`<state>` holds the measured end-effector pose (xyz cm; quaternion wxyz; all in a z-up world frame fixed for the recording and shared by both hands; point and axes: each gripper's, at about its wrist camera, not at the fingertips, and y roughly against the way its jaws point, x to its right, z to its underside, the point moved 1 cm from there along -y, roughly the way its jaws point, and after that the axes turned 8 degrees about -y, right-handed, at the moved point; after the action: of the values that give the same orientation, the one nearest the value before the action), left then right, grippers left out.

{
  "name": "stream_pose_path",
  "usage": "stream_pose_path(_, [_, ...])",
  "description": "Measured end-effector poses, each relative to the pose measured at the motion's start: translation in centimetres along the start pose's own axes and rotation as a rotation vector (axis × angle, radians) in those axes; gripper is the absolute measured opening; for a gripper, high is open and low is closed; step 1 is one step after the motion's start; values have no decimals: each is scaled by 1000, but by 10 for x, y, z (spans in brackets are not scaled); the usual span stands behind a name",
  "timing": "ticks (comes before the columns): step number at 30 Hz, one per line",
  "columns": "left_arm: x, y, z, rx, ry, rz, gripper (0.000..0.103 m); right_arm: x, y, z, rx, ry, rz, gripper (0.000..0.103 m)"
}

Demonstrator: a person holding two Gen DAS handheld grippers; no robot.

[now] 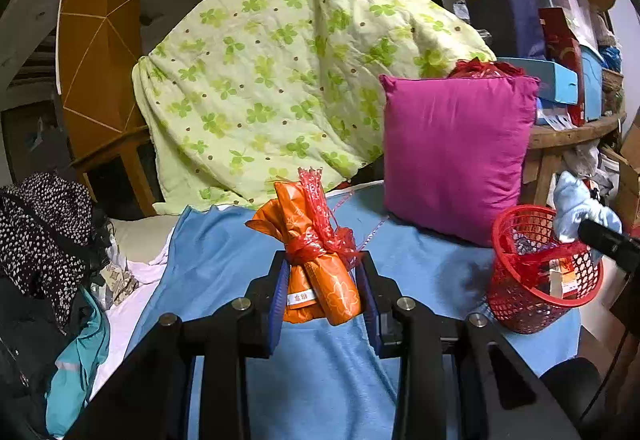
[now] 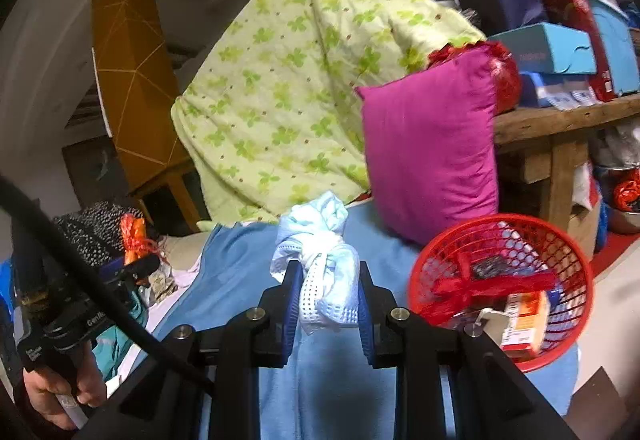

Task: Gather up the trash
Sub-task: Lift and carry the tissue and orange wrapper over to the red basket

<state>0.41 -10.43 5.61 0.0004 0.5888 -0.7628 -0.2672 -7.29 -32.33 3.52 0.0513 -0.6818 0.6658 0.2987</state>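
Note:
My left gripper point(image 1: 322, 280) is shut on an orange wrapped bundle point(image 1: 320, 272) tied with red ribbon, held above the blue blanket point(image 1: 320, 380). My right gripper point(image 2: 329, 290) is shut on a knotted pale blue cloth wad point(image 2: 320, 260). A red mesh basket point(image 2: 576, 260) stands on the blanket to the right of both grippers, with a red ribbon piece and an orange carton inside. In the left wrist view the basket point(image 1: 516, 304) is at the right, with the right gripper and its cloth wad point(image 1: 580, 207) just above its rim. The left gripper and bundle point(image 2: 134, 236) show far left in the right wrist view.
A magenta pillow point(image 1: 456, 151) leans behind the basket. A green clover-print quilt point(image 1: 280, 79) hangs over a wooden chair at the back. Piled clothes point(image 1: 48, 240) lie at the left. A cluttered wooden table point(image 2: 560, 115) with blue boxes stands at the right.

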Motion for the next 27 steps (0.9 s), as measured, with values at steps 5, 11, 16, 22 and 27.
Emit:
stream_pose_path(5, [17, 5, -4, 7, -31, 7, 35, 15, 15, -6, 32, -25, 19, 27])
stream_pose_path(11, [35, 7, -9, 11, -62, 30, 35, 29, 28, -9, 59, -49, 42, 27])
stream_pose_path(16, [47, 8, -12, 12, -76, 44, 35, 37, 34, -10, 79, -53, 60, 27])
stream_pose_path(22, [58, 8, -16, 13, -99, 59, 35, 46, 43, -11, 103, -68, 70, 27])
stream_pose_path(27, [64, 8, -19, 13, -116, 67, 35, 52, 47, -11, 112, -79, 77, 27])
